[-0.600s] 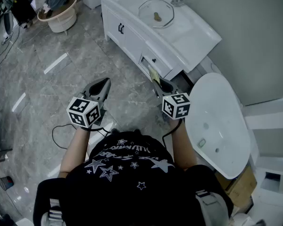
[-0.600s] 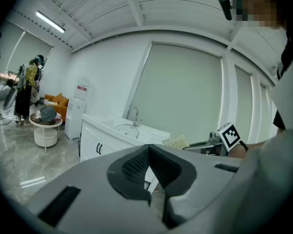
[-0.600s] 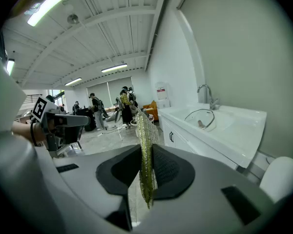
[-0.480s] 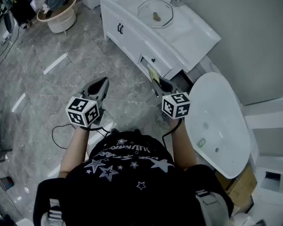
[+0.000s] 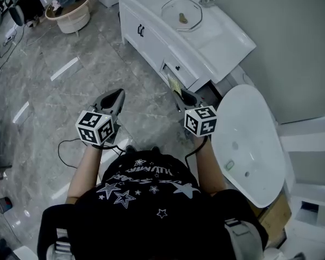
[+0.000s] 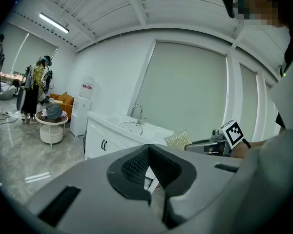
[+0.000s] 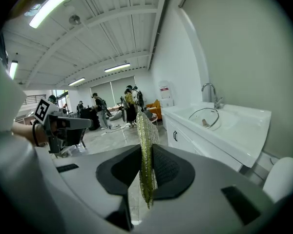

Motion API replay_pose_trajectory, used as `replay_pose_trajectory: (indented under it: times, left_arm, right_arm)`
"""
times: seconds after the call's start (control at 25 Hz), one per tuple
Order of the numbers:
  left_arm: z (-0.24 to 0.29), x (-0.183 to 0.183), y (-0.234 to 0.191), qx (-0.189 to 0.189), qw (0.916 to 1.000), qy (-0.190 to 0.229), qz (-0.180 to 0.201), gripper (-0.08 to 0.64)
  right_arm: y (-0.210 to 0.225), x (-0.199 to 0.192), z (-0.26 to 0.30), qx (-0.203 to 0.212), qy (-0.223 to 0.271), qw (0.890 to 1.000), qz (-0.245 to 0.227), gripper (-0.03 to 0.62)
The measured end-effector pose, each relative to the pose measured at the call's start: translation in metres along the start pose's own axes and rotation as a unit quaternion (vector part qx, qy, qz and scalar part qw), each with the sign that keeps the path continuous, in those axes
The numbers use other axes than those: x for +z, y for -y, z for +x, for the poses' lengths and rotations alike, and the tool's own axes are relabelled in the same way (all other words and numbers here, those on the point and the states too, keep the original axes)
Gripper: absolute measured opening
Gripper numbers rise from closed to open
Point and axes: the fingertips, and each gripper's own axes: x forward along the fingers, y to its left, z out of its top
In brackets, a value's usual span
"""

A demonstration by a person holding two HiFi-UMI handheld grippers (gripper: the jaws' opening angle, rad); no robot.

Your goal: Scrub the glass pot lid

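Observation:
The glass pot lid [image 5: 181,14] lies in the basin of a white vanity [image 5: 151,39], far ahead of both grippers; it also shows in the right gripper view [image 7: 208,117]. My right gripper [image 5: 180,96] is held in the air short of the vanity's near corner, shut on a yellow-green mesh scrub cloth [image 7: 146,155] that stands up between the jaws. My left gripper [image 5: 115,99] hovers over the floor to its left, jaws together with nothing in them [image 6: 149,152]. From the left gripper view the right gripper [image 6: 205,144] and the cloth [image 6: 178,139] show.
A white oval fixture [image 5: 249,140] sits close on the right. A faucet [image 7: 212,94] stands behind the basin. A round white side table [image 5: 70,12] with clutter is at the far left. A black cable [image 5: 70,145] lies on the grey floor. People stand far off [image 7: 129,101].
Both grippers hold almost the same place; the head view has shifted slightly, so the vanity sits a little further right in the picture.

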Motion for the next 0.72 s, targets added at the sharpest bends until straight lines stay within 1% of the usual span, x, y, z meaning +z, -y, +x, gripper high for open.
replay_pose_trajectory:
  times: [0.12,0.24,0.4,0.52,0.72]
  left_arm:
    - [-0.008,-0.011,-0.005,0.008,0.9999,-0.007,-0.011,0.008]
    - [-0.018,-0.019,-0.02,0.029,0.9994,-0.011,-0.016,0.008]
    - [-0.026,-0.015,-0.044,0.054,0.9983,-0.01,-0.022,0.008]
    - [-0.031,-0.009,-0.056,0.053,0.9985,-0.007,-0.015,0.008]
    - [-0.042,-0.01,-0.081,0.05,0.9985,-0.008,-0.021,0.008]
  right_arm:
    - [-0.006,-0.003,0.005,0.011,-0.004,1.0,-0.013,0.065]
    - [-0.014,-0.001,0.013,0.021,0.002,1.0,-0.02,0.066]
    - [-0.024,0.011,0.03,0.03,0.009,0.999,-0.026,0.066]
    - [-0.038,0.018,0.045,0.033,0.012,0.999,-0.028,0.066]
    - [-0.062,0.015,0.065,0.029,0.006,0.999,-0.012,0.066]
